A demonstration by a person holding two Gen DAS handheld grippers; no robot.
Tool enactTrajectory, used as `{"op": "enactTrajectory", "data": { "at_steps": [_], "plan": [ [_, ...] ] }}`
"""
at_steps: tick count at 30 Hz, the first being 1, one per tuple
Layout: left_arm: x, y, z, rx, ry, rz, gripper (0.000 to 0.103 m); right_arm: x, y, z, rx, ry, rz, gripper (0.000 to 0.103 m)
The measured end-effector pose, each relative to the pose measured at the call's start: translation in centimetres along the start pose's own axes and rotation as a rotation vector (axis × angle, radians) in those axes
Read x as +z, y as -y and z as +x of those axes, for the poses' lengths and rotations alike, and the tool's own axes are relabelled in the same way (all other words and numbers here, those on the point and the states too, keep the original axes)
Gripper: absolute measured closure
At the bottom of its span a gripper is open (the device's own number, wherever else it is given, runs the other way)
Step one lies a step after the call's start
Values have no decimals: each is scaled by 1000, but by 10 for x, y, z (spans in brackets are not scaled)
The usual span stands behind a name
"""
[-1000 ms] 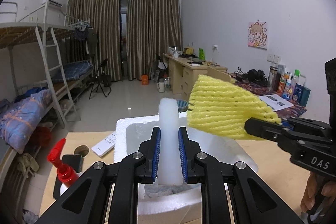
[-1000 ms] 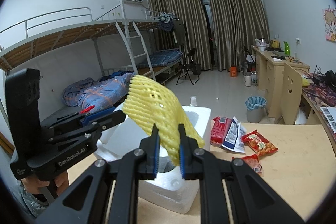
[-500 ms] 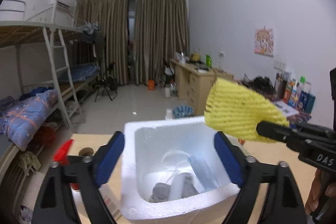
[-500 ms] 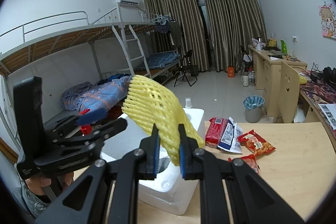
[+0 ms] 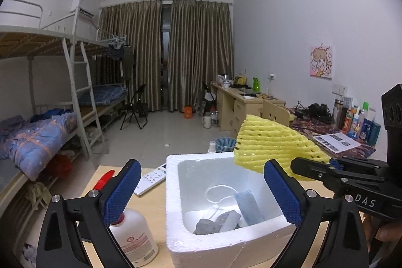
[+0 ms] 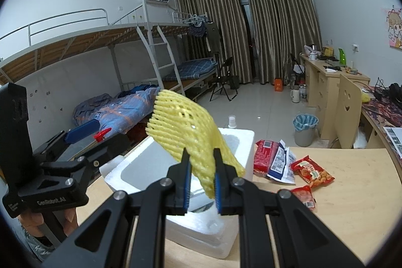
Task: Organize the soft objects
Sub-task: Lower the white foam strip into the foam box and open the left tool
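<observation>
matt white foam box (image 5: 226, 240), yellow foam mesh sleeve (image 5: 271, 147).

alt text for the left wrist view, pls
The left tool stands wide open and empty over a white foam box holding a white foam piece and grey cloth. At right, the right tool grips a yellow foam net above the box; a bottle sits left.

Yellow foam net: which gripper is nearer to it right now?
Right. The right gripper is clamped on the yellow foam net. The left gripper stands open, astride the white foam box, empty, net up to its right.
</observation>
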State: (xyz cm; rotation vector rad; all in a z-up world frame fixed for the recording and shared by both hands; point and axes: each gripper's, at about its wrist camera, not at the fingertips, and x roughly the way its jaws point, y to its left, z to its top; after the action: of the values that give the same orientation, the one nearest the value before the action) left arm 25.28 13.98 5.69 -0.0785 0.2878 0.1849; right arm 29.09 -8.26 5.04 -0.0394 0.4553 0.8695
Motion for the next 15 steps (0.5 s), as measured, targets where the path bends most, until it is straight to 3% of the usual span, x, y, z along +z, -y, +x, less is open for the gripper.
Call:
{"op": "enactTrajectory", "data": {
  "at_steps": [15],
  "plan": [
    [3, -19, -2, 48, -13, -33, 2, 8, -9, 39, 1, -65, -33, 84]
  ]
}}
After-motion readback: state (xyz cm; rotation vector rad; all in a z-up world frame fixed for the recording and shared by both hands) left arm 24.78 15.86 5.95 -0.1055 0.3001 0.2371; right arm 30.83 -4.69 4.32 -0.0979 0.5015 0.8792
